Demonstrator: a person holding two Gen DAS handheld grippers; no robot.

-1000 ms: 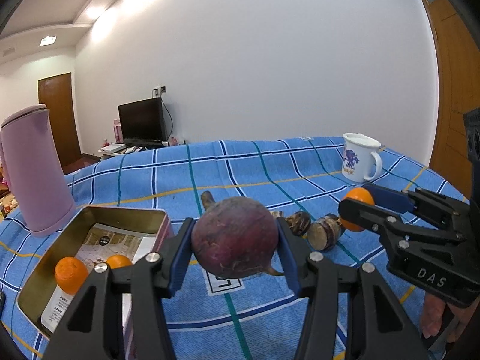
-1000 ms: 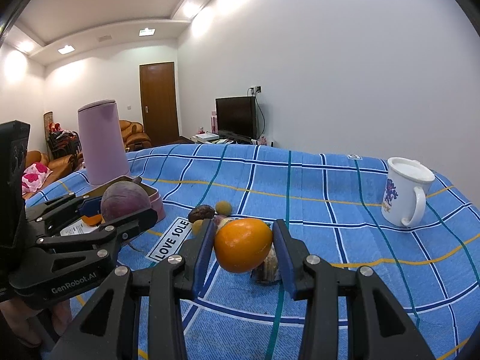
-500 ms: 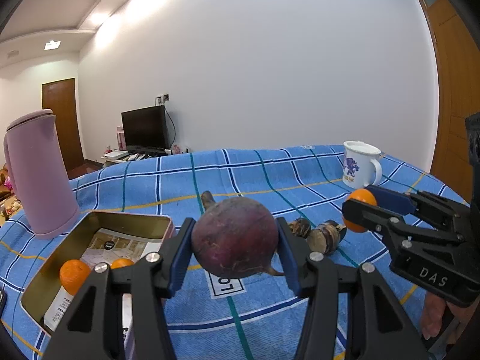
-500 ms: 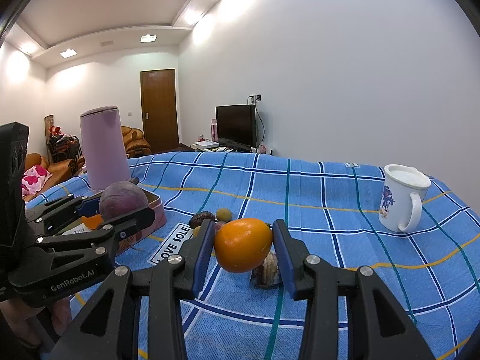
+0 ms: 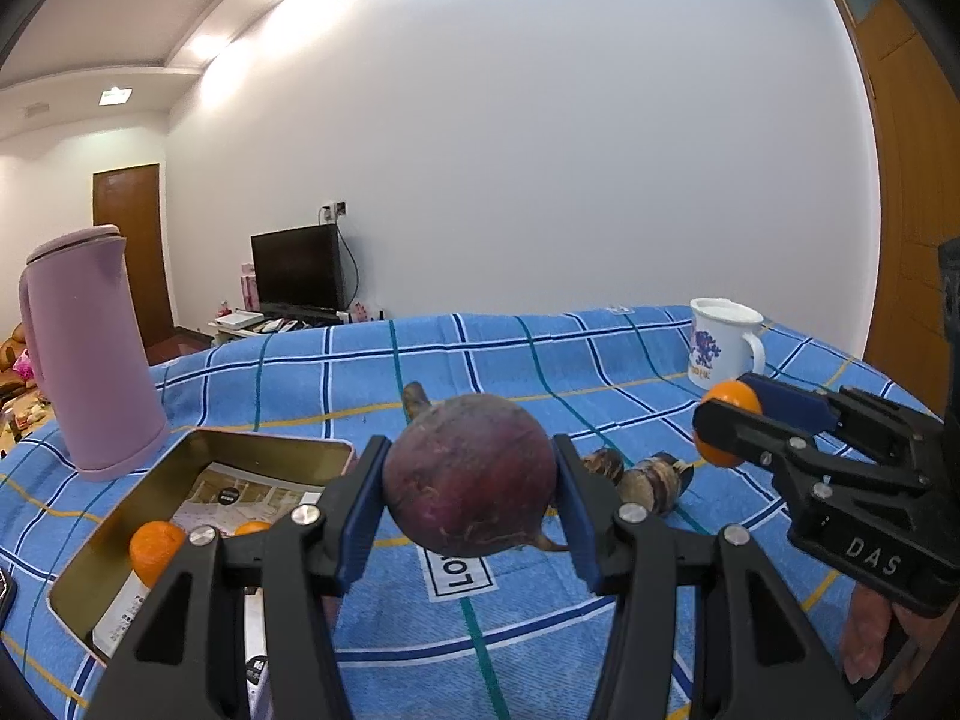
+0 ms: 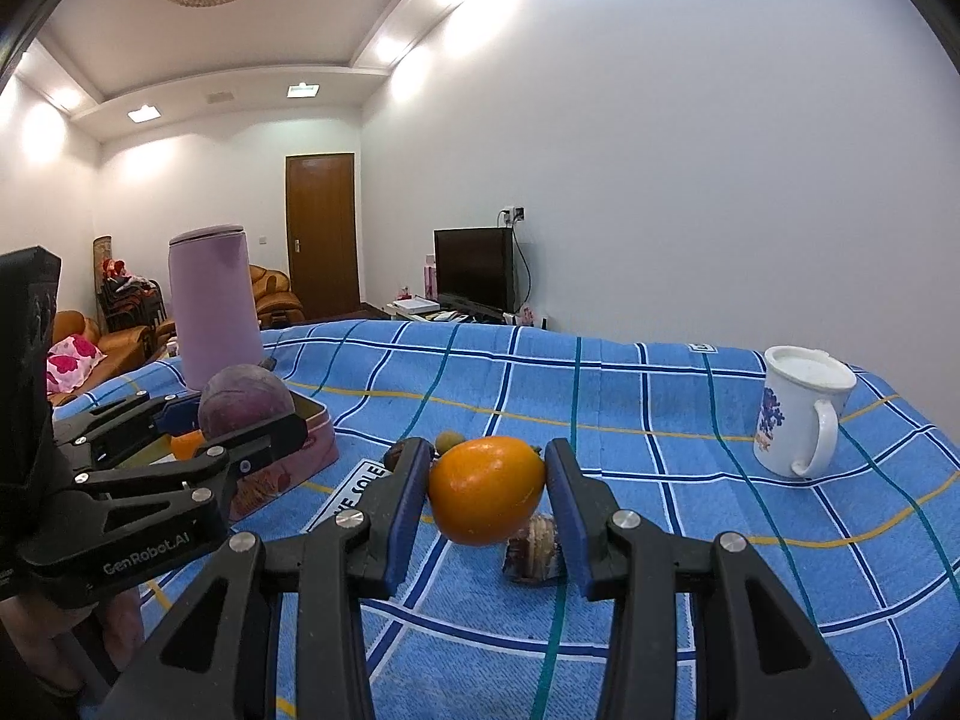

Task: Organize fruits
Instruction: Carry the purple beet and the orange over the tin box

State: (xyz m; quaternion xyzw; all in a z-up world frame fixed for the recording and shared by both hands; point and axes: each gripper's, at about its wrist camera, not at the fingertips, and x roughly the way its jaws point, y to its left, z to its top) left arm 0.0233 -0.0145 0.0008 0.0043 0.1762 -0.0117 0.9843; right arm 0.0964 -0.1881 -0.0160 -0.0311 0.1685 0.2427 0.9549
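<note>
My left gripper is shut on a dark purple beet and holds it above the blue plaid cloth, to the right of an open gold tin. Two small oranges lie in the tin. My right gripper is shut on an orange and holds it above the cloth. It also shows at the right of the left wrist view. The beet and the left gripper show at the left of the right wrist view. Small brown fruits lie on the cloth between the grippers.
A tall lilac jug stands behind the tin at the left. A white mug stands at the far right of the table. A small dark fruit and a small greenish one lie past the orange. A "LOVE SOLE" label is on the cloth.
Both grippers have risen and tilted up a little with their fruit, so the table sits lower in both views. Neither grip has changed.
</note>
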